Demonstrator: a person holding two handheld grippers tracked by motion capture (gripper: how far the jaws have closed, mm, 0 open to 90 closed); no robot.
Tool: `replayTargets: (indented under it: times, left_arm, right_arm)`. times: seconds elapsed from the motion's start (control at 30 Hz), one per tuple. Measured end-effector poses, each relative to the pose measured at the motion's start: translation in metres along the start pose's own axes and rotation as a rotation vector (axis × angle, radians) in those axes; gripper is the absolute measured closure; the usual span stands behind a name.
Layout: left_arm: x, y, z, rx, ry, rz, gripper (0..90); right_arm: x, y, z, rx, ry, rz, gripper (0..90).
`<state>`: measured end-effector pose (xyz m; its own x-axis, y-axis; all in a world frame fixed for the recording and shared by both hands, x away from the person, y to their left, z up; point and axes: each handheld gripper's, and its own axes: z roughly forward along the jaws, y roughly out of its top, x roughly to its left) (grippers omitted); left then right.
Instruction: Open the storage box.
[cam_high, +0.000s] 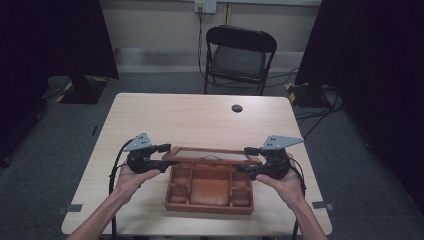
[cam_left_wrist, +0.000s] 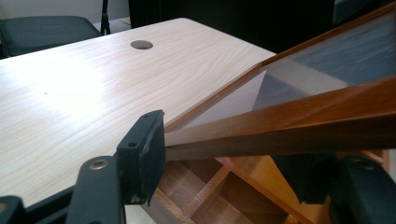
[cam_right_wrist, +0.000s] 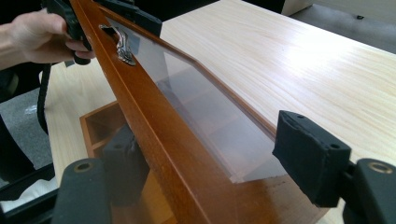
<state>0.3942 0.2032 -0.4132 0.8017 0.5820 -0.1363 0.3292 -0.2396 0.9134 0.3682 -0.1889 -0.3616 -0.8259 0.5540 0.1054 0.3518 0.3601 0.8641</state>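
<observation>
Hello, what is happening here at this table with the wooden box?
A person holds a gripper in each hand and handles the glass-paned lid of a wooden box on the table. The left gripper and the right gripper straddle the lid's front rail at opposite ends. The lid stands raised at an angle, so the compartments show. Whether the pads truly press on the rail I cannot tell.
</observation>
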Motion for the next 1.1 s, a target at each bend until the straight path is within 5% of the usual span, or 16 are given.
replayTargets:
  times: [0.27,1.1]
  left_arm:
    - [0.003,0.005,0.012,0.003,-0.021,0.026,38.7]
    - [0.018,0.019,0.021,-0.019,-0.038,-0.004,45.5]
  right_arm:
    - [-0.008,0.002,0.002,-0.018,-0.007,0.021,29.4]
    - [-0.037,0.011,0.020,-0.059,-0.022,0.069,36.6]
